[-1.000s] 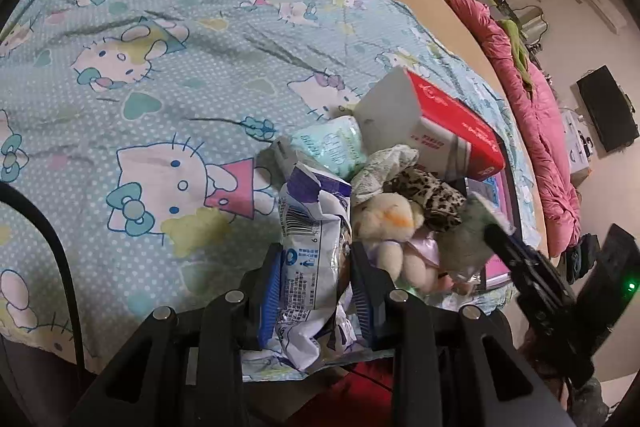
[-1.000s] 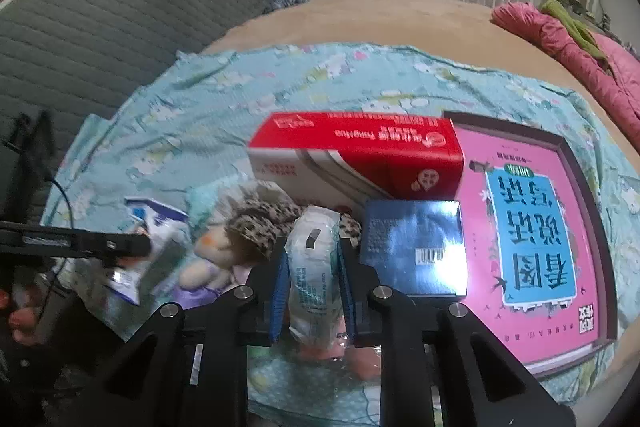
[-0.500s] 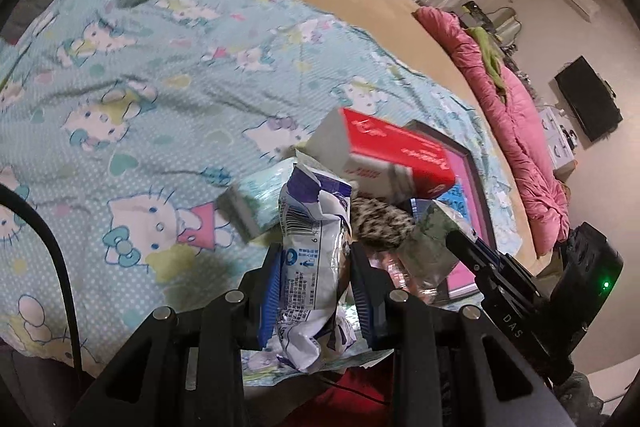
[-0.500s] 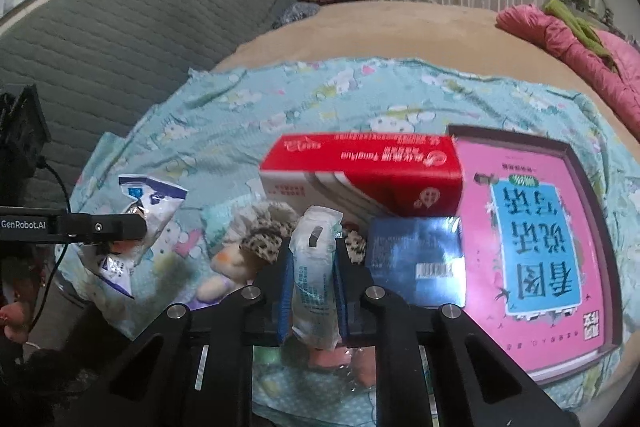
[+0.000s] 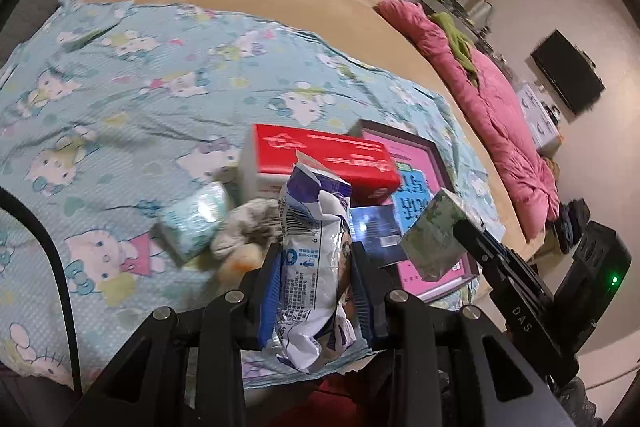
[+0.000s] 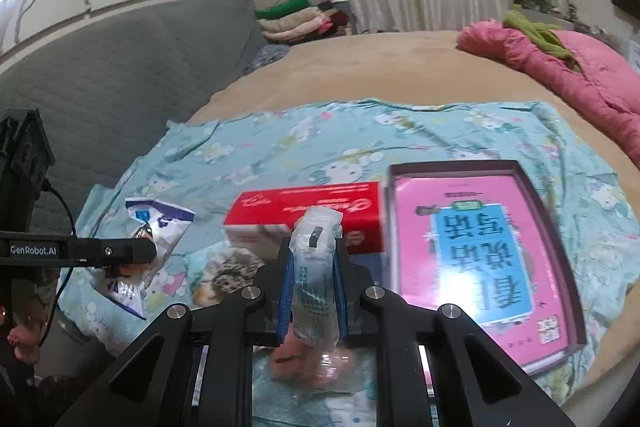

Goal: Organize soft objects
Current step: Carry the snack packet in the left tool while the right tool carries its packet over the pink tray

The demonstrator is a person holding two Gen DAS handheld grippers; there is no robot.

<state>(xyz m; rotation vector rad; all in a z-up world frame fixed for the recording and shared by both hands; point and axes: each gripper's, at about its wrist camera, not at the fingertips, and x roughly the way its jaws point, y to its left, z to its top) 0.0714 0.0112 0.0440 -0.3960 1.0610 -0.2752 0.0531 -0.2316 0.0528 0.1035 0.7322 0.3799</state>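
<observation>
My left gripper (image 5: pixel 314 273) is shut on a crumpled white and purple snack bag (image 5: pixel 314 239), held above the bed's near edge; it also shows in the right wrist view (image 6: pixel 154 227). My right gripper (image 6: pixel 314 287) is shut on a small green-white tissue pack (image 6: pixel 314 267), which also shows in the left wrist view (image 5: pixel 434 235). On the Hello Kitty sheet (image 5: pixel 120 99) lie a pale blue tissue pack (image 5: pixel 192 221), a plush toy (image 5: pixel 240 255) and a leopard-print soft item (image 6: pixel 232 273).
A red and white tissue box (image 5: pixel 320 163) lies beside a pink book in a dark tray (image 6: pixel 480 239), with a dark blue box (image 5: pixel 374 231) in front. A pink quilt (image 5: pixel 500 131) lies at the far right. A grey headboard (image 6: pixel 100 75) stands on the left.
Both grippers have lifted up and back from the pile with their items still held. The items on the sheet look farther away.
</observation>
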